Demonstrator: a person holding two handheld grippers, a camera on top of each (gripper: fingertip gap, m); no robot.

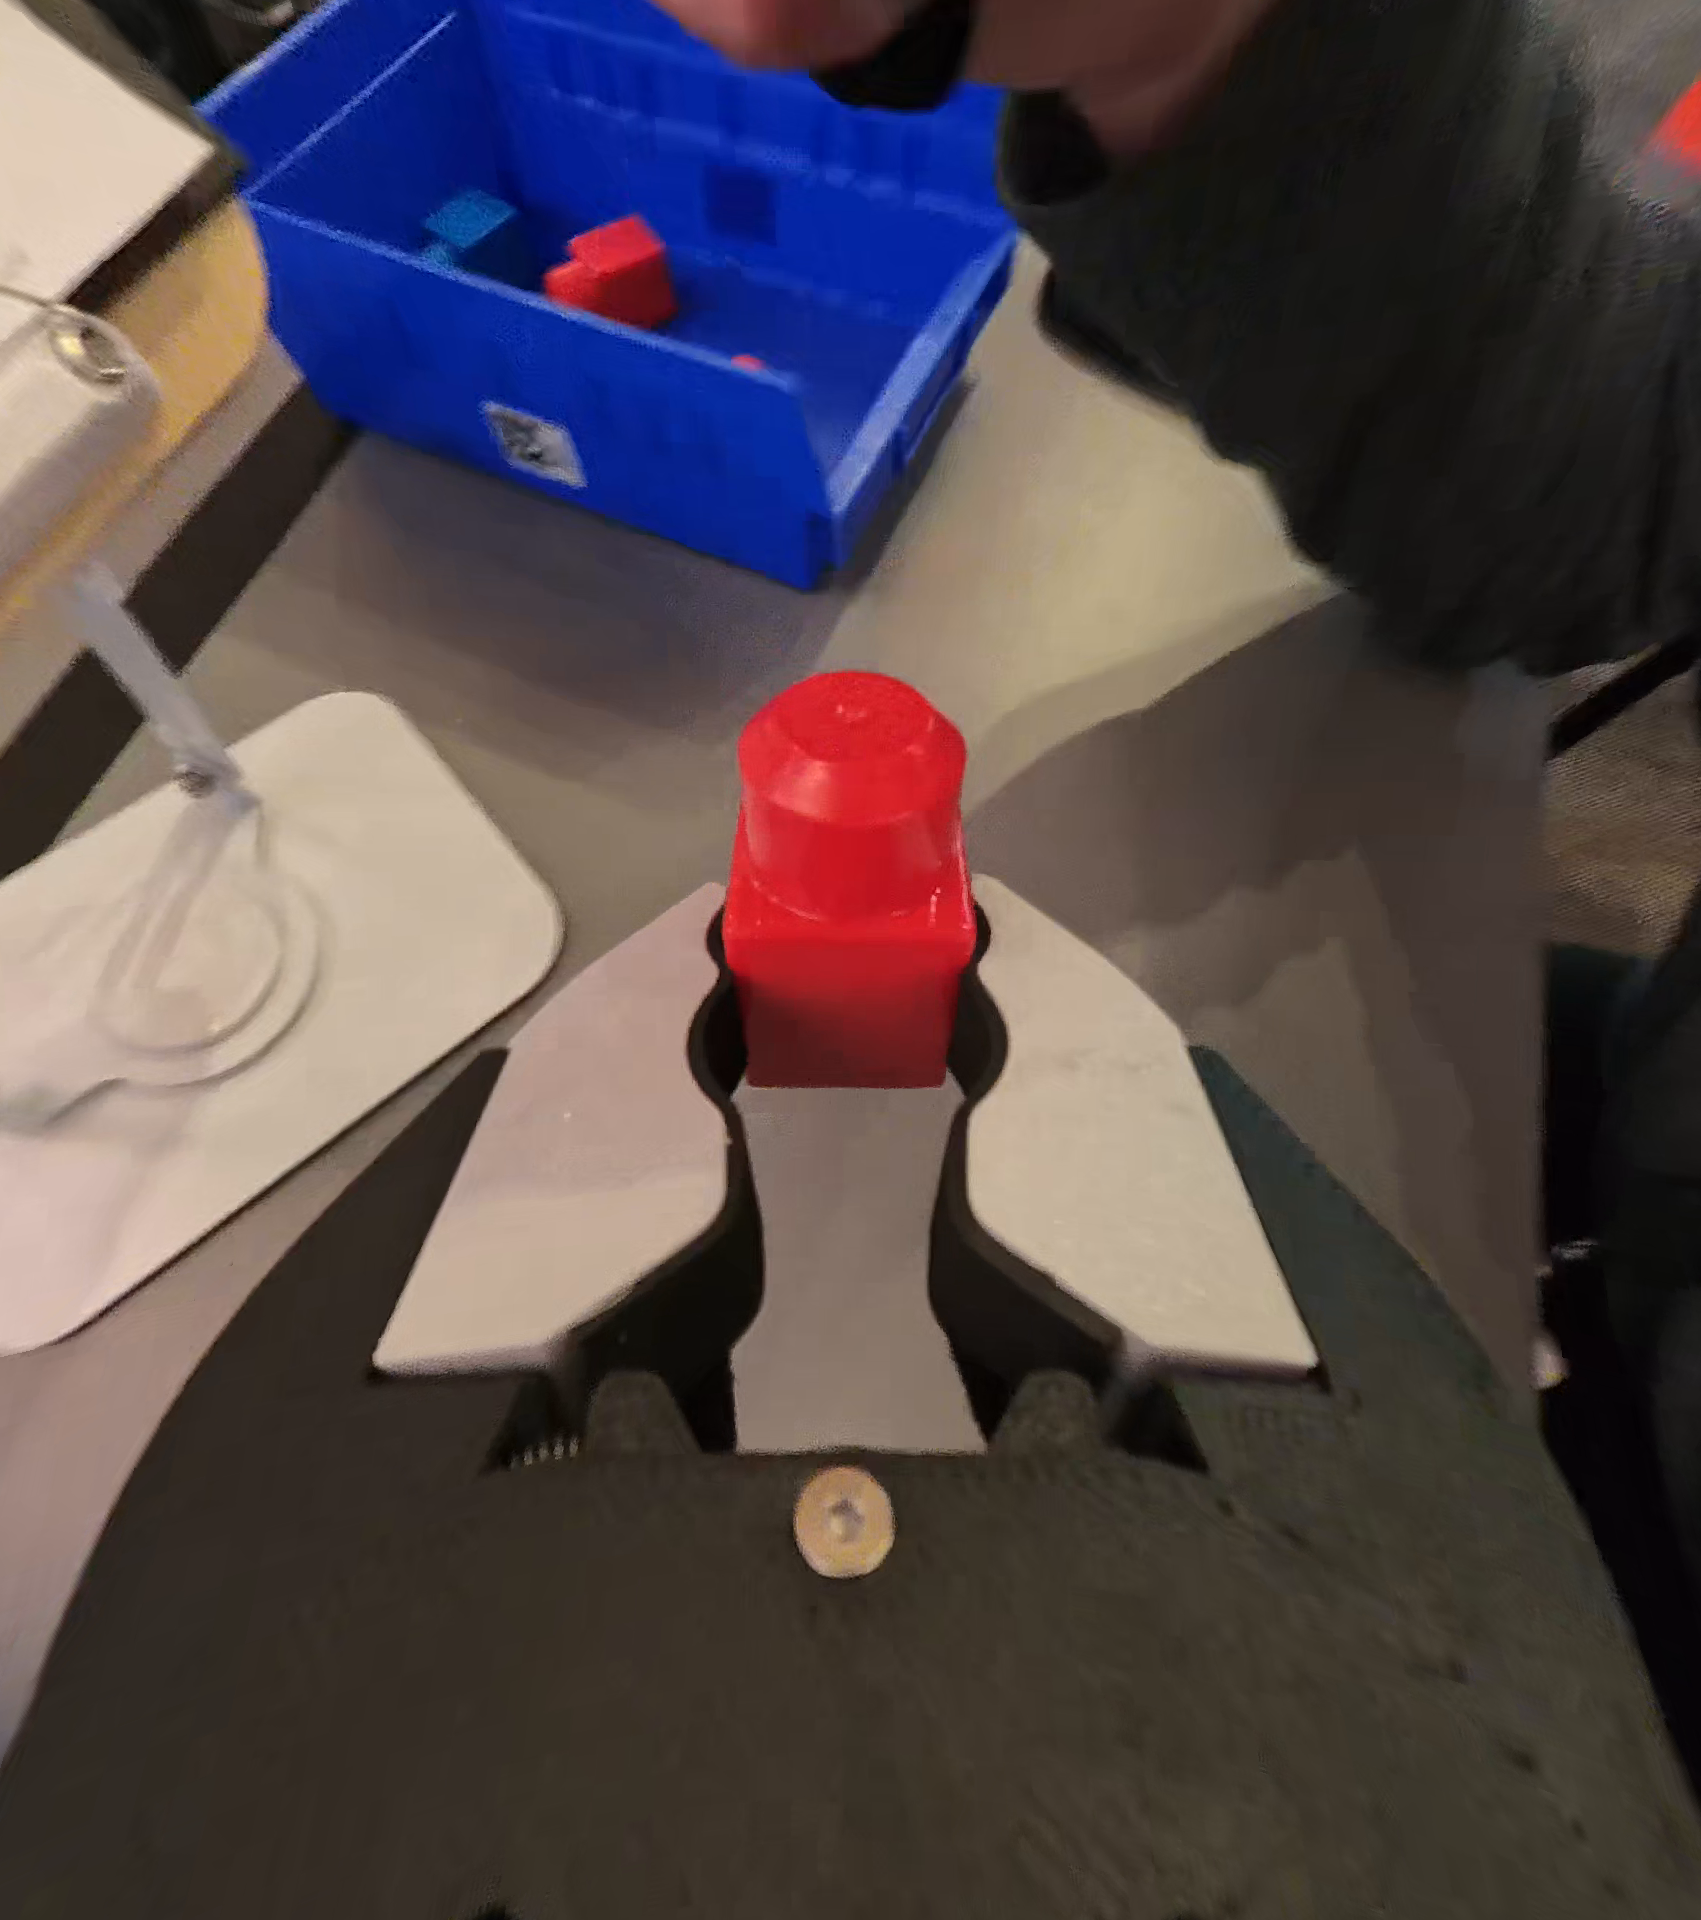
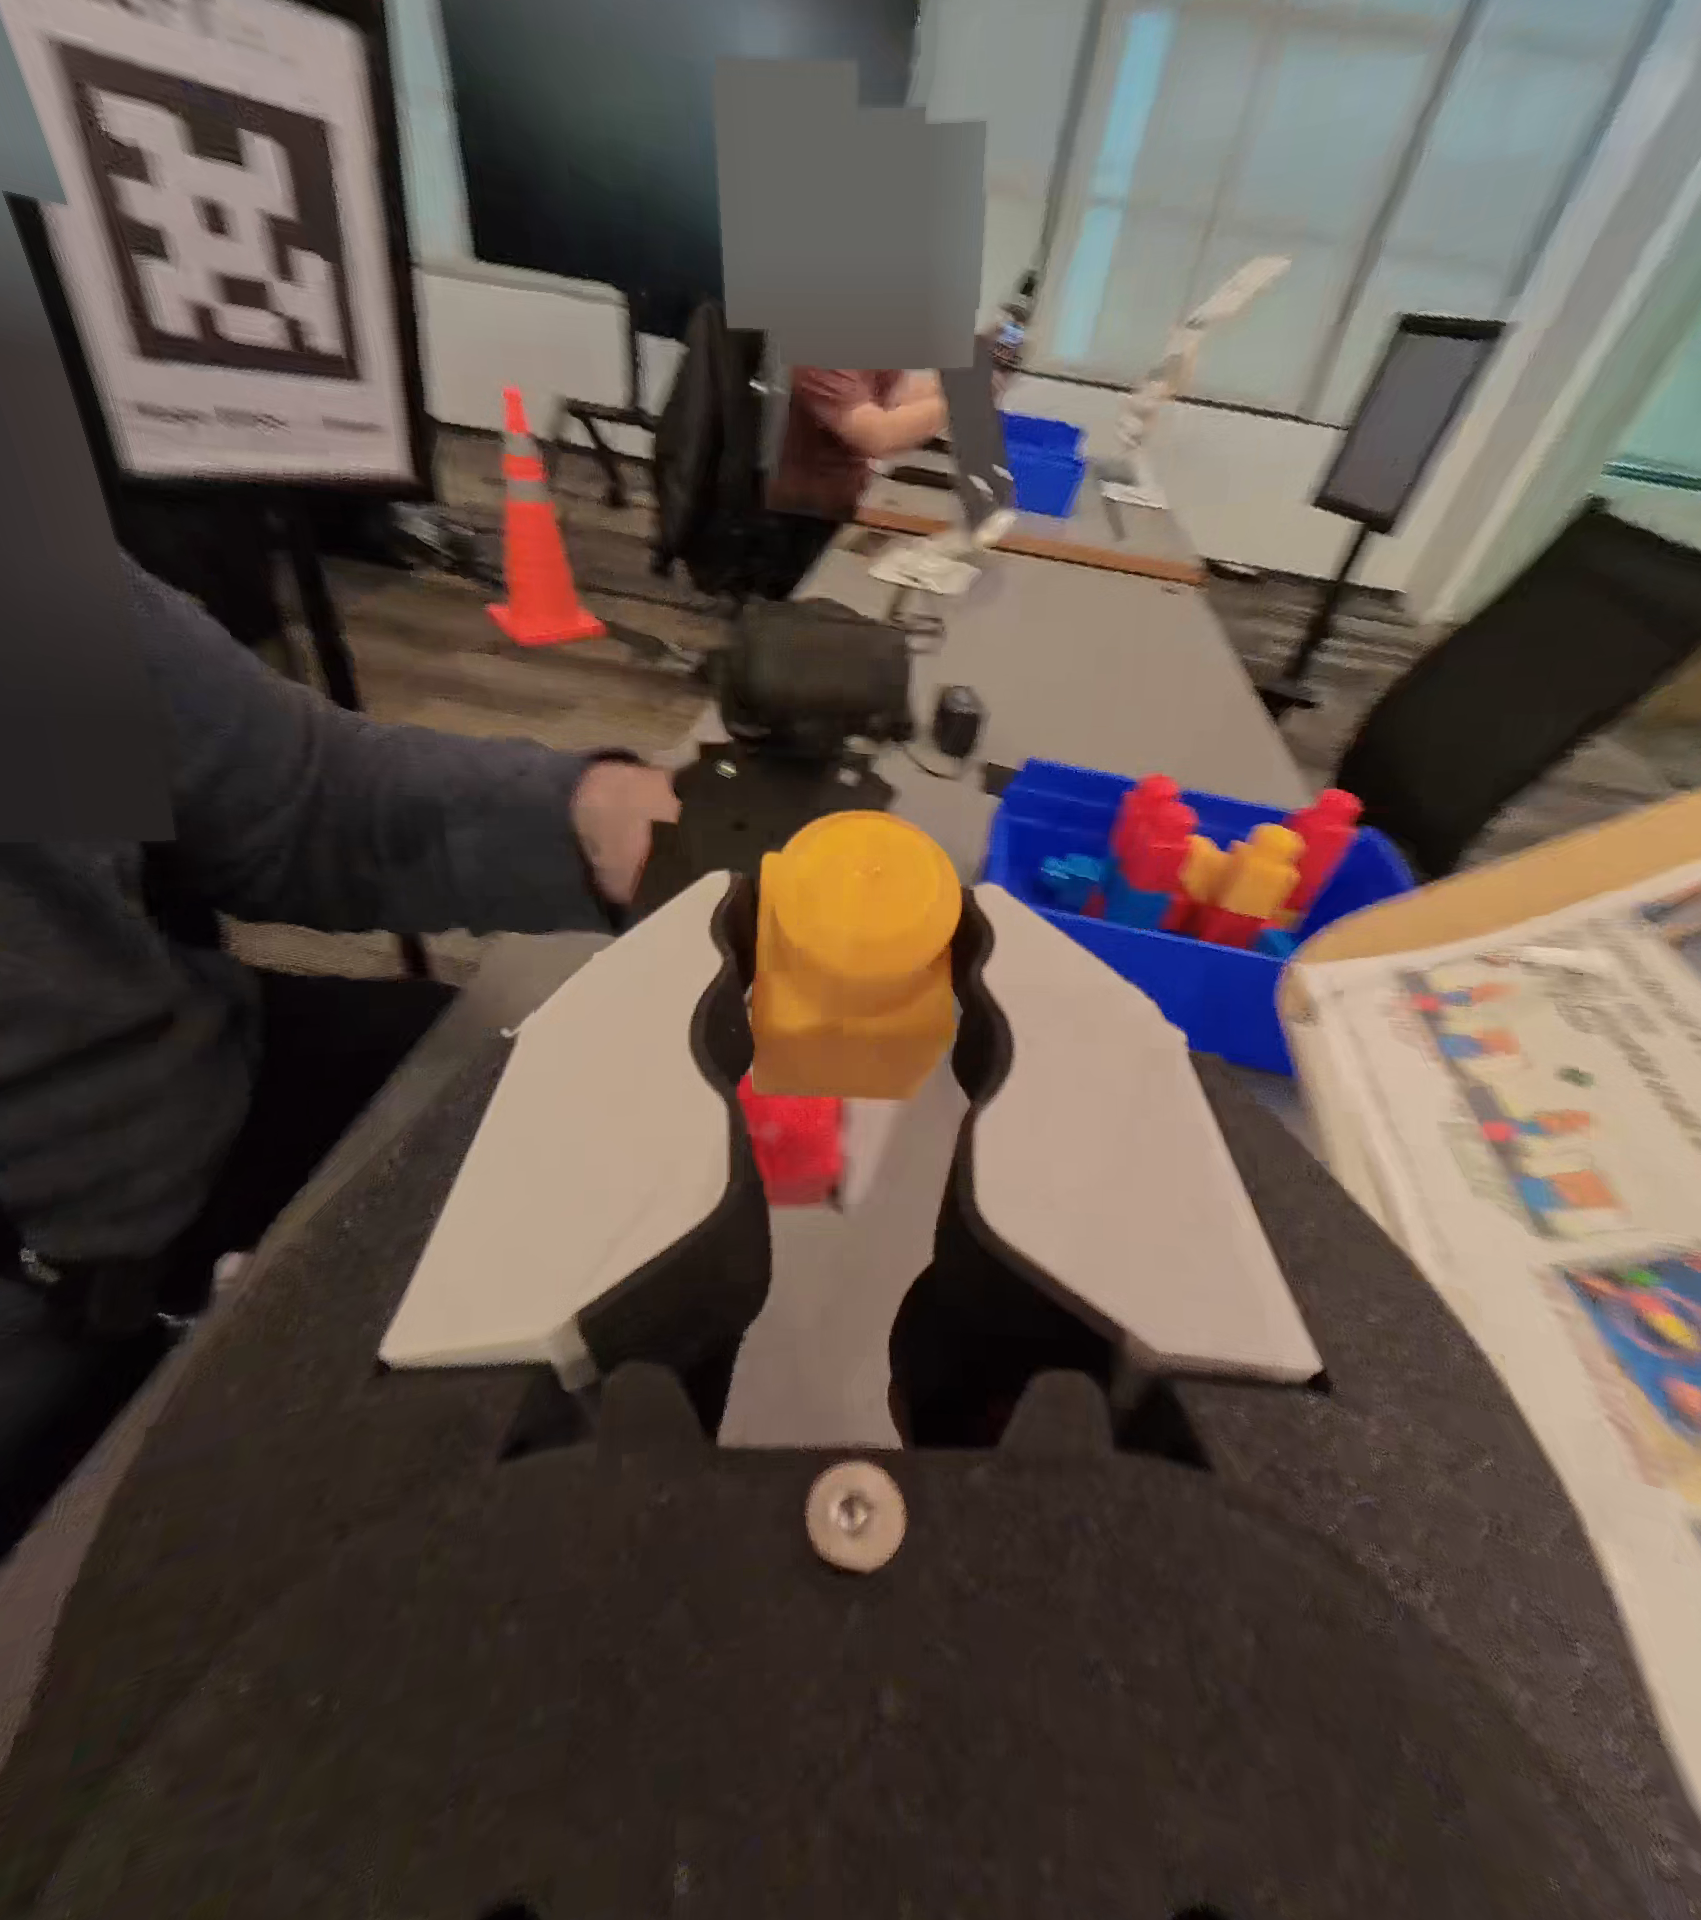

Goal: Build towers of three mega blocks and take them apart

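Red block [image 1: 844, 935] sits clamped in the left gripper [image 1: 846, 987] at centre frame, stud up. Behind it, upper centre, a blue bin [image 1: 680, 457] holds a red and a blue piece; a dark sleeve [image 1: 1448, 364] covers the upper right, and a clear stand [image 1: 181, 831] on a white mat occupies the left. Right gripper [image 2: 851, 997] grasps an orange block [image 2: 851, 977], a second red block [image 2: 794, 1138] directly below it; whether the two touch cannot be told. Another blue bin [image 2: 1210, 987] of mixed pieces lies right of centre, printed sheets [image 2: 1573, 1195] at the right edge

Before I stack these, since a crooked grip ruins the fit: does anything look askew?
Nothing stands out. The left claw holds a red block upright; the right claw holds an orange block, also upright.
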